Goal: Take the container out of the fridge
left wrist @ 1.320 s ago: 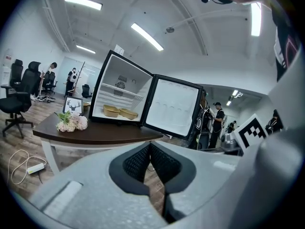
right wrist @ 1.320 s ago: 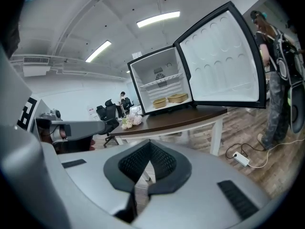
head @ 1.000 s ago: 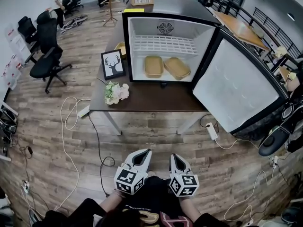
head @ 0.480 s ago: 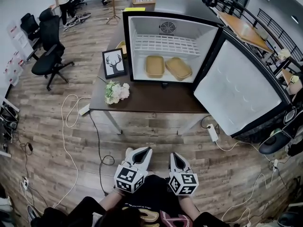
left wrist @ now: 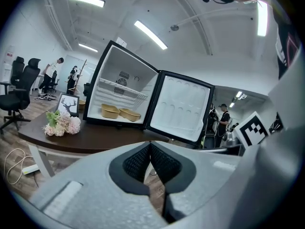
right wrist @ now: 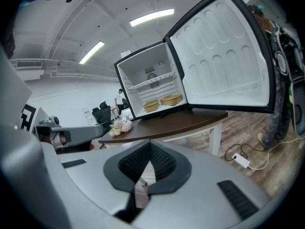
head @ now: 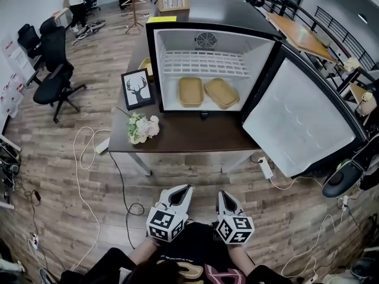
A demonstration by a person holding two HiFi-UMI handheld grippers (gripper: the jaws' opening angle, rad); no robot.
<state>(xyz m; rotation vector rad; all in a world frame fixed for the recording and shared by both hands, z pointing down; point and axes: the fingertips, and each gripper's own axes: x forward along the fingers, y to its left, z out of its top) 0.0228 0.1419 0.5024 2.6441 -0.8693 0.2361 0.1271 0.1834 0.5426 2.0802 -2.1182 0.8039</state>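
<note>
Well left of the mini fridge point(head: 177, 43), a black office chair point(head: 52, 76) stands on the wood floor. Just beside the fridge's left wall I see a framed deer picture point(head: 136, 89) standing upright on the dark table point(head: 189, 136). A small bunch of pale flowers point(head: 143, 128) lies in front of it, near the table's front edge.

The fridge stands on the table with its door point(head: 299, 120) swung wide to the right. Inside it, on the floor below the white wire shelf point(head: 204, 64), two tan containers lie flat, side by side. The left container point(head: 190, 92) has its long axis running front to back, square to the fridge's opening. The right container point(head: 221, 93) sits just beside it and is skewed, with its long axis running from back-left to front-right and its near end angled towards the door side. I cannot tell whether the two touch.

Both of my claws are well short of the fridge, out over the floor in front of the table and close to the body. They are held side by side and aimed at the fridge. The left gripper point(head: 182, 189) tips slightly downward, and its jaws are pressed together with nothing between them. The right gripper point(head: 224, 195) points a little more steeply down, and its jaws are also closed on nothing.
</note>
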